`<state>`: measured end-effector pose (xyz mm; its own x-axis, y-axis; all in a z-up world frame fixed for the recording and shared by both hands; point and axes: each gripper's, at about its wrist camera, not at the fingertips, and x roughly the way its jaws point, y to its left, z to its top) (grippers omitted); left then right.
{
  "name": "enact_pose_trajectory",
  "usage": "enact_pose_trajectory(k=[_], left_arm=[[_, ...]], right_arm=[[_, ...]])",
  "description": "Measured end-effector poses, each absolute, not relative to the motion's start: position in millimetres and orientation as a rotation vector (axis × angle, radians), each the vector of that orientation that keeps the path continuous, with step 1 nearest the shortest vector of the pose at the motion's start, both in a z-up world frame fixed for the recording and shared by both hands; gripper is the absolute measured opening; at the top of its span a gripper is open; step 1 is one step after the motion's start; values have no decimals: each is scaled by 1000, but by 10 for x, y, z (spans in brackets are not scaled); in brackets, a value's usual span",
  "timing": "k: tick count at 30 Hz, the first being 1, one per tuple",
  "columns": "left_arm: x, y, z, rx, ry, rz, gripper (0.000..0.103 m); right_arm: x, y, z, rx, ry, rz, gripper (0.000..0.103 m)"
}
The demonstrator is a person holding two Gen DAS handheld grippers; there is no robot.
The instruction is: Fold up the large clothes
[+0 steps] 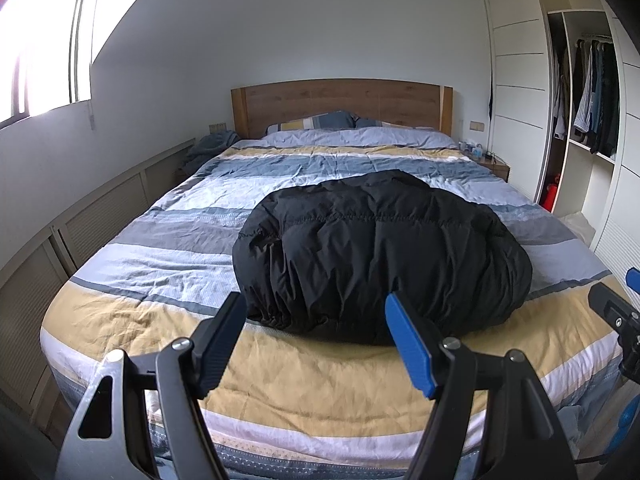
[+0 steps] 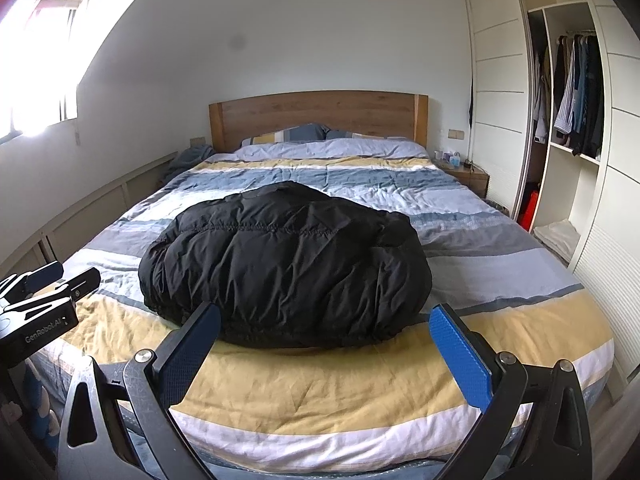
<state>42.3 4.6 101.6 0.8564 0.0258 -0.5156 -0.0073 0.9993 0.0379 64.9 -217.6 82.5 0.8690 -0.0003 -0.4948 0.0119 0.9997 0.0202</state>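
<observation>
A black puffy jacket lies in a rounded heap on the striped duvet, toward the foot of the bed. My left gripper hovers just short of the jacket's near edge, jaws wide apart and empty. My right gripper stands the same way before the jacket, open with nothing between its blue pads. Each gripper shows in the other's view: the right gripper at the right edge, the left gripper at the left edge.
A wooden headboard and pillows are at the far end. An open wardrobe with hanging clothes stands on the right, a nightstand beside it. Low cabinets run along the left wall under a bright window.
</observation>
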Motion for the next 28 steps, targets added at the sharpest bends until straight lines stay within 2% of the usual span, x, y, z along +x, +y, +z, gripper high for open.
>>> enact_pose_trajectory(k=[28], left_arm=[[498,86,938,37,544,4,71]], right_arm=[[747,-2238,708,26,550,-22,103]])
